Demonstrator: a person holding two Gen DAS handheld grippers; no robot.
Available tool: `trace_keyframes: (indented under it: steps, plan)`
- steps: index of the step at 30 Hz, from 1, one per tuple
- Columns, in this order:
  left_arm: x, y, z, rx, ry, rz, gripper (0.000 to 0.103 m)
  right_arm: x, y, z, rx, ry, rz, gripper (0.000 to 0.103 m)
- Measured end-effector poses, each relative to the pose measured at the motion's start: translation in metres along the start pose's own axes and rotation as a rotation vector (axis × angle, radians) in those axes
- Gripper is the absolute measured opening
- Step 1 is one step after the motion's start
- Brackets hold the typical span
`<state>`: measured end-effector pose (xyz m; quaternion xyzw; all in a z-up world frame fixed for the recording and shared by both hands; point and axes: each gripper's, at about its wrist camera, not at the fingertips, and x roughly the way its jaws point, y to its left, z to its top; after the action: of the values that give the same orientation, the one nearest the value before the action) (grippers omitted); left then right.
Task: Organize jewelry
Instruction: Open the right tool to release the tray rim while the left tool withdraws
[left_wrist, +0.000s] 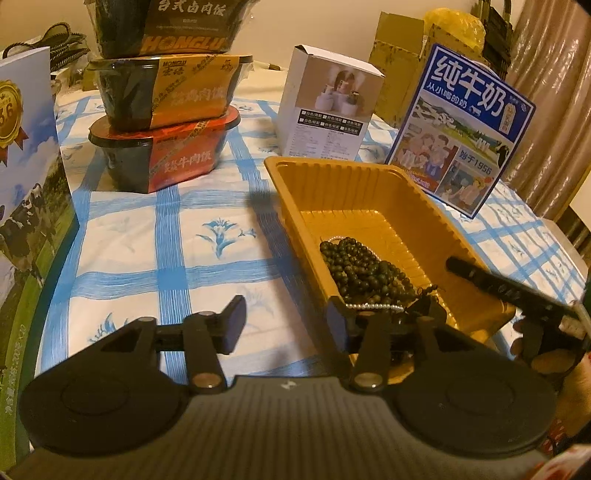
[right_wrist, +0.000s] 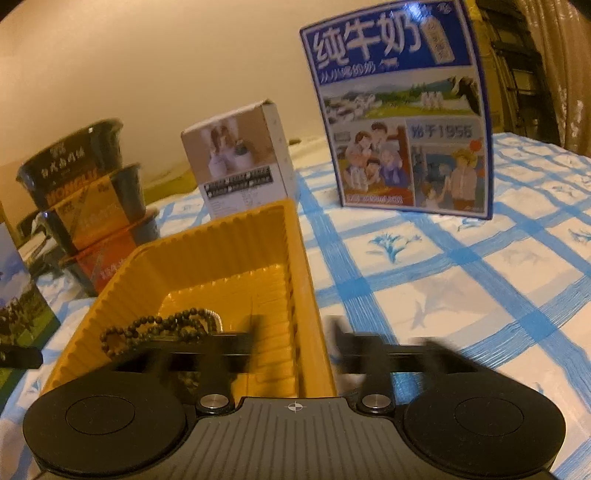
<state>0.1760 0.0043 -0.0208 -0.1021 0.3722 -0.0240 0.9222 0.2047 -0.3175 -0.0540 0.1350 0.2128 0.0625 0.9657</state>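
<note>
A yellow tray (left_wrist: 373, 192) sits on the blue-checked tablecloth (left_wrist: 166, 229), towards the table's right side. Dark bead strings (left_wrist: 364, 271) and a small silver chain (left_wrist: 373, 306) lie heaped at the tray's near end. The left gripper (left_wrist: 286, 326) stands partly open with nothing between its jaws, one finger at the tray's near rim. The right gripper (right_wrist: 295, 334) is spread wide and empty, straddling the tray's right wall
</note>
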Motion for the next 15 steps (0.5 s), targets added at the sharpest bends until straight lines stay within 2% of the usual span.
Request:
trace_keyframes:
  steps: [3, 6, 10, 15]
  plan:
    - [-0.003, -0.003, -0.002, 0.015, -0.004, 0.008, 0.05, -0.009, -0.004, 0.009, 0.028, -0.012, -0.005, 0.077]
    - [-0.009, -0.004, -0.003, 0.022, -0.01, 0.02, 0.06, -0.022, -0.003, 0.016, 0.007, -0.018, -0.037, 0.077]
    - [-0.019, -0.009, -0.005, 0.034, -0.021, 0.044, 0.063, -0.044, 0.004, 0.019, -0.014, -0.003, -0.081, 0.078]
    - [-0.031, -0.011, -0.013, 0.027, -0.004, 0.093, 0.064, -0.07, 0.023, 0.011, 0.004, 0.034, -0.081, 0.079]
